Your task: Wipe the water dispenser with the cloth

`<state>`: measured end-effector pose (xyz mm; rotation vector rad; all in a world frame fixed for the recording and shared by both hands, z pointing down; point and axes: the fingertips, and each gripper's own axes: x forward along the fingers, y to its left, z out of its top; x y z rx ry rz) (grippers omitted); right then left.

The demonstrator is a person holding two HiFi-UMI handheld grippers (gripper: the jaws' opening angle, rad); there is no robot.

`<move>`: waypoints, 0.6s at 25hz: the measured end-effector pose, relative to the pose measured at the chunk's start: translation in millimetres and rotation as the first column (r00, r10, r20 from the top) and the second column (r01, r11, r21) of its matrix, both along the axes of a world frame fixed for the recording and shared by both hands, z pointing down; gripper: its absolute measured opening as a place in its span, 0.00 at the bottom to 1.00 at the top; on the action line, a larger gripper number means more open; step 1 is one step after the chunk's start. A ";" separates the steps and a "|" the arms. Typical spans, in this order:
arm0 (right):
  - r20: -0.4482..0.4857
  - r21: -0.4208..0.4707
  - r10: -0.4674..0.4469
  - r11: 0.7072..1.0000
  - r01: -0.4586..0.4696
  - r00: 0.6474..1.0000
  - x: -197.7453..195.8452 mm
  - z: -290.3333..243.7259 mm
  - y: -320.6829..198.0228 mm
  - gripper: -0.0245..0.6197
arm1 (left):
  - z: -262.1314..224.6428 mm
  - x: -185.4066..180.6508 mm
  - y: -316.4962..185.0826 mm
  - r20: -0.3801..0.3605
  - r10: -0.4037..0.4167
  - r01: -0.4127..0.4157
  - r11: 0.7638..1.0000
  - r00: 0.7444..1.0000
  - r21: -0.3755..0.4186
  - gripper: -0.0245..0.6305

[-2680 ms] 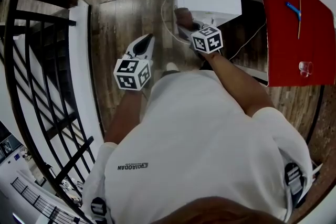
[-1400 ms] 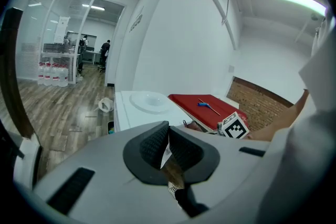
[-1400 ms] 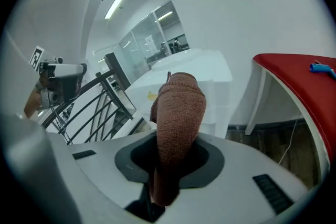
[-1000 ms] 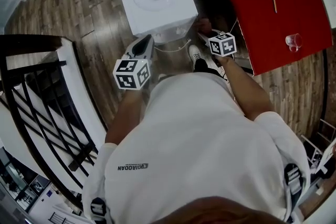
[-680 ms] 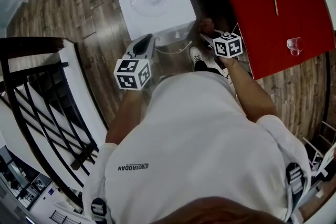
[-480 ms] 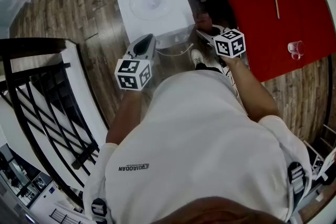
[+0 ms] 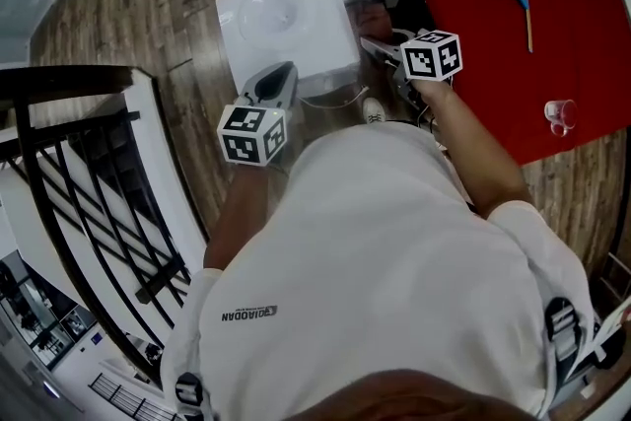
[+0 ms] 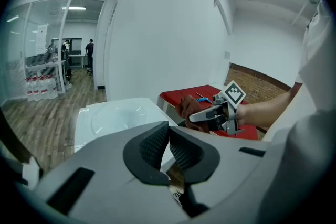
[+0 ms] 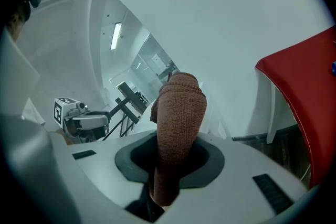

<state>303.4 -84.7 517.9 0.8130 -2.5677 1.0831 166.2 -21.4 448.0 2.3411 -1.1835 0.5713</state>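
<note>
Knitted cloth (image 9: 177, 128) now beside boxy dispenser (image 7: 286, 20)

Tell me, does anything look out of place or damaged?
Nothing stands out. The water dispenser stands upright, with no visible damage or spill. The right tongs grip the brown cloth beside it; the left tongs are shut.

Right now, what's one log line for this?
left gripper: shut, empty | right gripper: shut on cloth | cloth: beside dispenser, contact unclear

The right tool (image 7: 380, 44) holds the cloth (image 7: 371, 16) just beside the water dispenser (image 7: 286, 20).
</note>
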 end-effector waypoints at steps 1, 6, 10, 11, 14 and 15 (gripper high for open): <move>0.001 -0.013 -0.008 1.000 0.008 1.000 1.7 5.4 -4.1 0.15 | 0.0 4.7 -2.8 0.010 0.006 -0.006 1.000 1.000 0.001 0.04; 0.023 -0.082 -0.055 0.995 0.057 0.998 1.0 36.2 -11.7 0.15 | 1.4 23.5 -13.4 0.052 0.008 -0.008 1.000 0.999 -0.001 0.04; 0.042 -0.141 -0.061 0.988 0.066 0.997 1.2 68.5 -17.0 0.15 | 2.0 33.4 -26.1 0.068 -0.020 0.021 1.000 0.997 -0.011 0.04; 0.056 -0.166 -0.054 0.984 0.063 0.997 1.3 78.4 -17.1 0.15 | 2.4 35.6 -27.8 0.073 -0.025 0.026 1.000 0.997 -0.014 0.04; 0.087 -0.247 -0.036 0.967 0.057 0.996 1.4 111.4 -15.3 0.15 | 4.1 41.1 -31.8 0.092 -0.036 0.038 0.999 0.995 -0.022 0.04; 0.086 -0.268 -0.036 0.962 0.058 0.996 1.6 122.6 -15.3 0.15 | 4.8 42.6 -33.6 0.096 -0.039 0.042 0.999 0.995 -0.025 0.04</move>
